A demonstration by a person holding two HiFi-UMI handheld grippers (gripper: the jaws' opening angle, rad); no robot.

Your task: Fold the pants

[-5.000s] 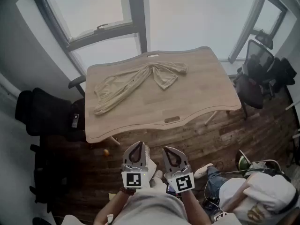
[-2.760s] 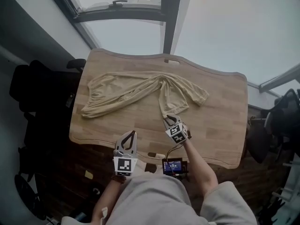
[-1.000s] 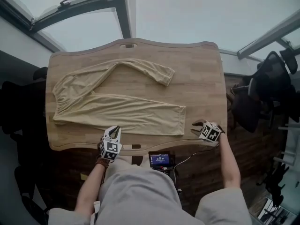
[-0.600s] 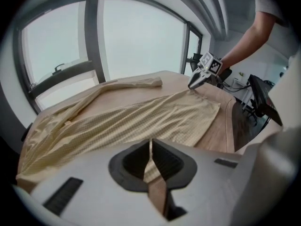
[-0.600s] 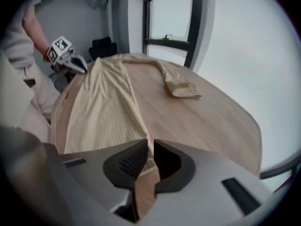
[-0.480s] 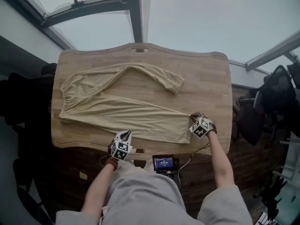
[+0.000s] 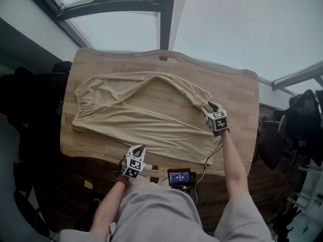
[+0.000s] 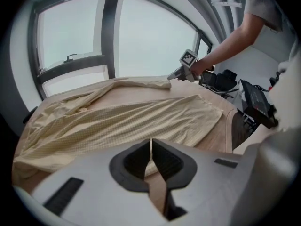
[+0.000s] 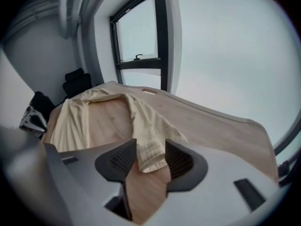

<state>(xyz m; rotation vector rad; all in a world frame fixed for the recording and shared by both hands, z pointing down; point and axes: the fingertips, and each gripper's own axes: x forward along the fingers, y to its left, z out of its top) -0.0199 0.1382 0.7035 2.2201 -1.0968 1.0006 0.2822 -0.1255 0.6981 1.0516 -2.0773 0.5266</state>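
Your right gripper sat at the right end of the far leg. Its jaws had just been opening and stood wide, with the far cuff lying loose between them, not pinched. Your left gripper was clenched on nothing at the near edge of the table, just short of the near leg's hem.

The pants lay spread with their long axis running left to right. The waistband was at the left and both cuffs at the right, with bare wood between the bowed far leg and the near leg. Your right hand was the nearer to either cuff, and the waistband was well away from both hands.

In the head view the gripper covered part of the cuff. I couldn't tell whether the cuff's lower layer also lay between the jaws.
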